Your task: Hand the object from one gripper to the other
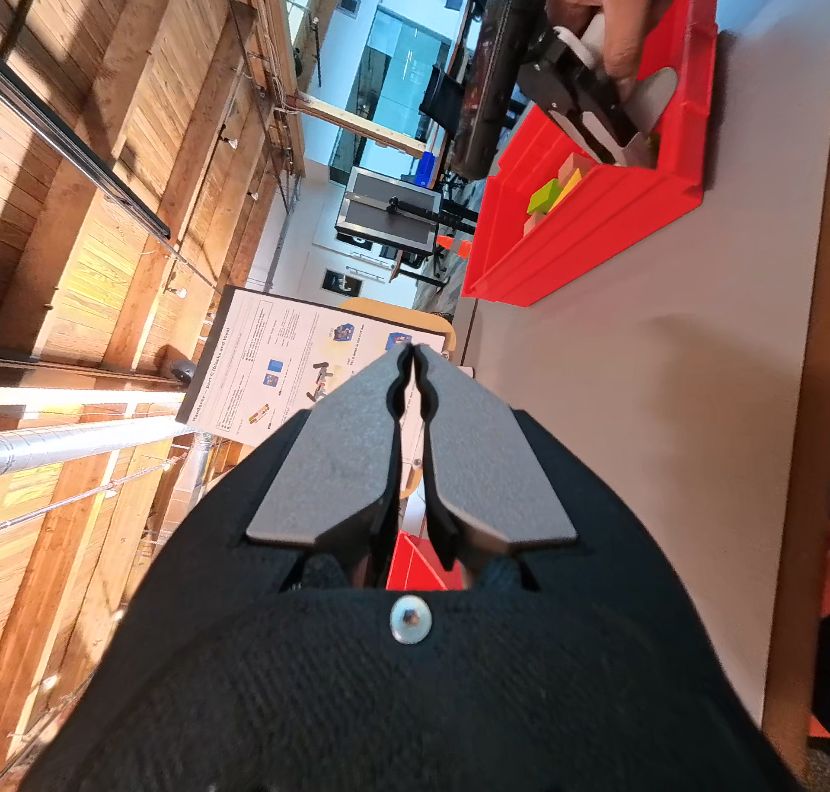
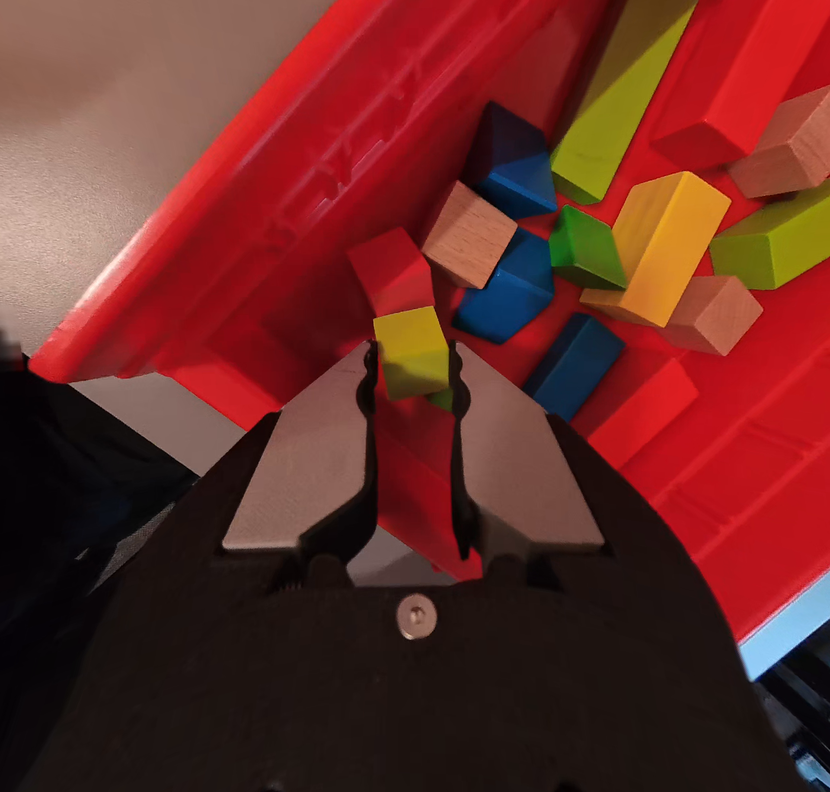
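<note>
My right gripper point(image 2: 411, 350) reaches into a red bin point(image 2: 251, 240) and is shut on a small yellow block point(image 2: 411, 348), its fingertips pressed against two opposite sides. The block sits among several loose wooden blocks. My left gripper point(image 1: 412, 349) is shut and empty, held above the table and turned on its side, away from the bin. In the left wrist view a hand holds the right gripper point(image 1: 622, 157), which dips into the same red bin point(image 1: 606, 213) at the upper right.
The bin holds a red block point(image 2: 390, 267), a natural wood cube point(image 2: 469, 233), blue blocks point(image 2: 507, 290) and long green blocks point(image 2: 624, 96). The grey table point(image 1: 629, 411) spreads below the bin. An instruction sheet point(image 1: 287, 366) stands beyond my left gripper. One gripper's finger ends stand about 35 cm off the other's.
</note>
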